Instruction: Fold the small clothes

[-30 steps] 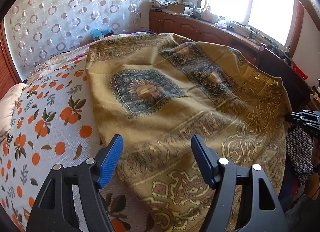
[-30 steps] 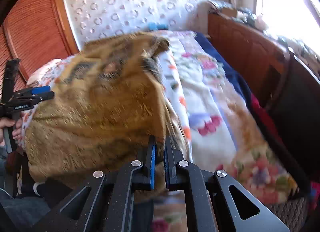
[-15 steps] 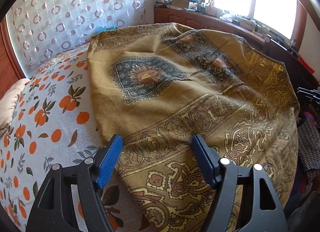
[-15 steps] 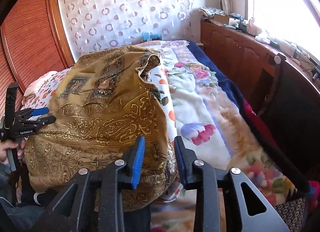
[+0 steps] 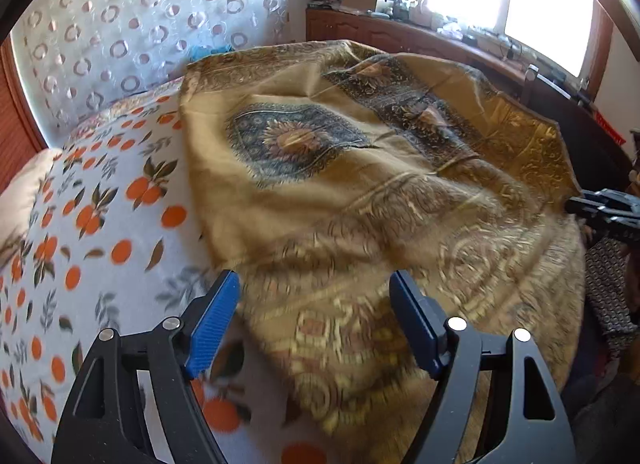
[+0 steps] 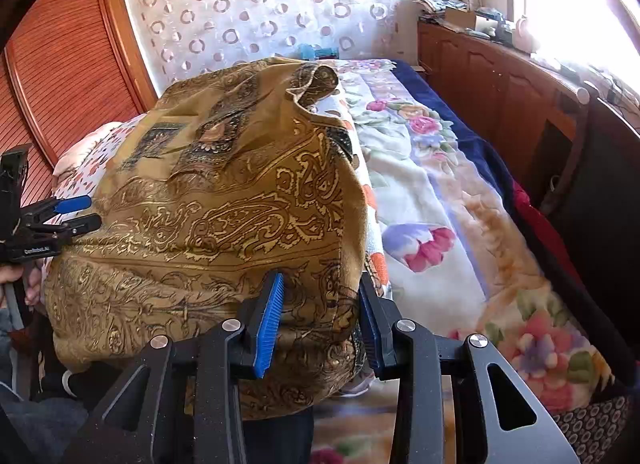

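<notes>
A golden-brown patterned cloth [image 5: 360, 184] with dark medallions lies spread over the bed; it also shows in the right wrist view [image 6: 224, 200], hanging over the near bed edge. My left gripper [image 5: 314, 320] is open, its blue pads standing over the cloth's near left edge. My right gripper [image 6: 320, 320] is open, its pads on either side of the cloth's near right corner without pinching it. The right gripper shows at the right edge of the left wrist view [image 5: 604, 212]; the left gripper shows at the left edge of the right wrist view [image 6: 60, 220].
The bed has an orange-print sheet [image 5: 100, 224] on the left and a floral blanket [image 6: 440, 224] on the right. A wooden sideboard [image 6: 500, 76] with clutter runs under the window. A wooden shutter door [image 6: 68, 64] stands at the left.
My right gripper was shut on the cloth's corner, then opened and widened. The cloth settled flatter on the bed. My left gripper stayed open and shifted slightly.
</notes>
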Action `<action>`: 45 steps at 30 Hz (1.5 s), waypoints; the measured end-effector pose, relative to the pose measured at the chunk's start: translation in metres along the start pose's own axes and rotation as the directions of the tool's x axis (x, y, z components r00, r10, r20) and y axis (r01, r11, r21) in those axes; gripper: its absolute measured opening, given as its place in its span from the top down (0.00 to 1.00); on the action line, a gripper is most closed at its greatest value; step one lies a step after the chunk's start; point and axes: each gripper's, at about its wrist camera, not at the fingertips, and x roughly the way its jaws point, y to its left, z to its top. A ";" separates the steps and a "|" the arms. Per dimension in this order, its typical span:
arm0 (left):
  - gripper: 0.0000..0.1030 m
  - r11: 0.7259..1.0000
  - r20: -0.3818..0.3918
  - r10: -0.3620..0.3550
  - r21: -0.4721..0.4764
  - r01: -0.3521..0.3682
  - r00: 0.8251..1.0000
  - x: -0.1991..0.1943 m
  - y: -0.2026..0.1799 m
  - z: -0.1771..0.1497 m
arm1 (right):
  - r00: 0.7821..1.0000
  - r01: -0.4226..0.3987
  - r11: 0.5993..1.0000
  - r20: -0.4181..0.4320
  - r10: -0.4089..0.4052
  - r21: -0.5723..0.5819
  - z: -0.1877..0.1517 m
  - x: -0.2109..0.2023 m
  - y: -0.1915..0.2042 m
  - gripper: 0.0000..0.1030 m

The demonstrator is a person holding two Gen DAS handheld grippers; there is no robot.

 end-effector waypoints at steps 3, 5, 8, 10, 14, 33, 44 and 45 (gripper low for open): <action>0.24 0.999 0.005 -0.025 -0.025 0.026 1.000 -0.016 0.003 -0.013 | 1.000 0.005 1.000 -0.002 -0.005 -0.023 -0.002 -0.003 0.004 0.64; 0.24 0.998 0.010 -0.039 -0.040 0.040 0.999 -0.026 0.004 -0.025 | 1.000 -0.002 0.999 -0.005 0.002 -0.032 -0.004 -0.009 0.004 0.64; 0.24 0.996 0.005 -0.058 -0.068 0.058 0.998 -0.035 0.005 -0.038 | 1.000 -0.013 0.999 -0.028 0.012 -0.040 -0.007 -0.010 0.004 0.64; 0.24 0.993 -0.004 -0.082 -0.091 0.081 0.997 -0.039 0.004 -0.046 | 1.000 -0.010 0.999 -0.030 0.008 -0.052 -0.008 -0.010 0.005 0.64; 0.24 0.992 -0.003 -0.084 -0.100 0.083 0.996 -0.043 -0.002 -0.058 | 0.999 -0.026 0.999 -0.028 0.025 -0.033 -0.007 -0.011 0.003 0.64; 0.24 0.987 -0.016 -0.133 -0.089 0.131 0.991 -0.047 -0.029 -0.065 | 1.000 0.006 1.000 0.014 -0.005 -0.015 -0.016 -0.011 0.000 0.64; 0.24 0.984 0.006 -0.151 -0.099 0.151 0.989 -0.048 -0.030 -0.067 | 1.000 -0.028 0.995 0.011 0.029 -0.091 -0.017 -0.007 0.012 0.86; 0.24 0.984 0.007 -0.148 -0.097 0.148 0.989 -0.047 -0.031 -0.067 | 0.999 -0.030 0.995 0.015 0.032 -0.090 -0.017 -0.007 0.011 0.86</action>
